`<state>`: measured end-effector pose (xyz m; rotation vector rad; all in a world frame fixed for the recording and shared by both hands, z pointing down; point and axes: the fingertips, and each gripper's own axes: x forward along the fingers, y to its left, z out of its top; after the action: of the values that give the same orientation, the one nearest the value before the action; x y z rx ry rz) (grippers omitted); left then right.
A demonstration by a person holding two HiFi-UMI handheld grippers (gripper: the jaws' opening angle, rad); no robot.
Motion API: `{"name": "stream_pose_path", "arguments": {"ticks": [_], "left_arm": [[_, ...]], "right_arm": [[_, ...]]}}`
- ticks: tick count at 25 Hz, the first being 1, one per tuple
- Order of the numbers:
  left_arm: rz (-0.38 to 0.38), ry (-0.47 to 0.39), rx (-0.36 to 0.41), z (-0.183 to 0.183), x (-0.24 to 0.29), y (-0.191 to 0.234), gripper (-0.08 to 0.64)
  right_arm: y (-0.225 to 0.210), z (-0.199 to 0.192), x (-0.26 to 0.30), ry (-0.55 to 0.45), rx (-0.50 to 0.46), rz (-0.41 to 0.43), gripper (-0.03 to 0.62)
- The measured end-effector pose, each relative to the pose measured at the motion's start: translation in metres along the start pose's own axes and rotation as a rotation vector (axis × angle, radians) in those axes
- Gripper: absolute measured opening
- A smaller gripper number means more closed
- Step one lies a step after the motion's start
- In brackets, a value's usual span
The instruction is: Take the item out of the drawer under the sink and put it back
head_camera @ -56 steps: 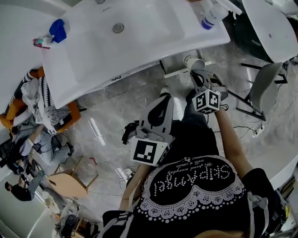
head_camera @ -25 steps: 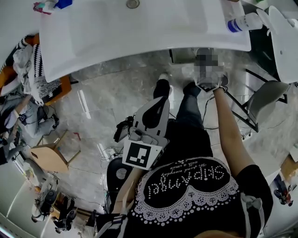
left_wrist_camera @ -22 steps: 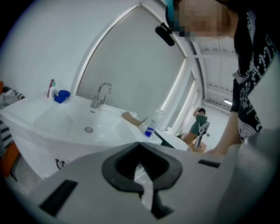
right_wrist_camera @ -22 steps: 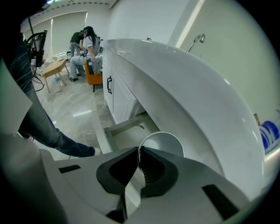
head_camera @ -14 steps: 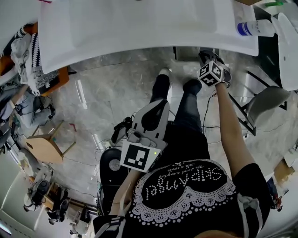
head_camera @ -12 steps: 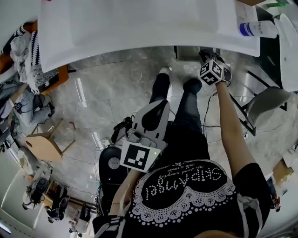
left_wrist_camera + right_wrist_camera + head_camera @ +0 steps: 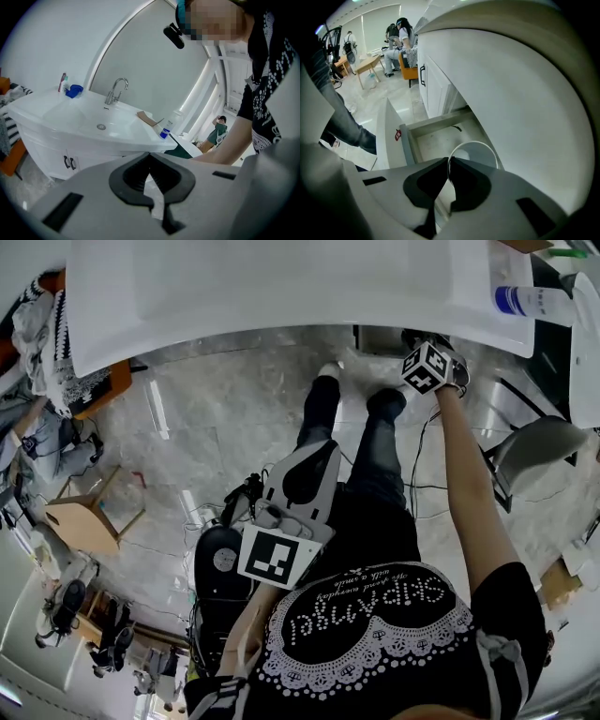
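A white cup [image 7: 474,151] hangs in the open drawer [image 7: 432,135] under the white sink counter [image 7: 511,84]. My right gripper [image 7: 449,162] is shut on the cup's near rim. The drawer's white front [image 7: 387,136] stands out to the left. In the head view the right gripper [image 7: 425,367] reaches under the counter [image 7: 281,287], which hides the cup and drawer. My left gripper [image 7: 302,472] is held near the person's waist, shut and empty. In the left gripper view its jaws meet at the tips [image 7: 150,156], facing the sink [image 7: 93,123].
A faucet [image 7: 115,91] and a blue-capped bottle [image 7: 165,130] stand on the sink. The cabinet doors have black handles [image 7: 70,162]. The person's legs [image 7: 375,446] stand before the drawer. A grey chair [image 7: 542,442], a wooden stool [image 7: 80,519] and people [image 7: 396,33] are nearby.
The right gripper has carried the cup from in front of the counter to beneath it, so the cup is hidden in the head view. The left gripper stayed by the body.
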<state>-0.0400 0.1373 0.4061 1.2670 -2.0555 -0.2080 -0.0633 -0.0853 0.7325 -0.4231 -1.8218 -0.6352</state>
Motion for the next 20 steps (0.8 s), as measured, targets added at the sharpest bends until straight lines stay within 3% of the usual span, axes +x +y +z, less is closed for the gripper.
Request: {"name": "stream_pose_path", "arguments": {"ticks": [20], "left_arm": [[0.03, -0.001, -0.004, 0.001, 0.001, 0.009, 0.005]], "right_arm": [[0.006, -0.002, 0.025, 0.032, 0.027, 0.079, 0.026]]}}
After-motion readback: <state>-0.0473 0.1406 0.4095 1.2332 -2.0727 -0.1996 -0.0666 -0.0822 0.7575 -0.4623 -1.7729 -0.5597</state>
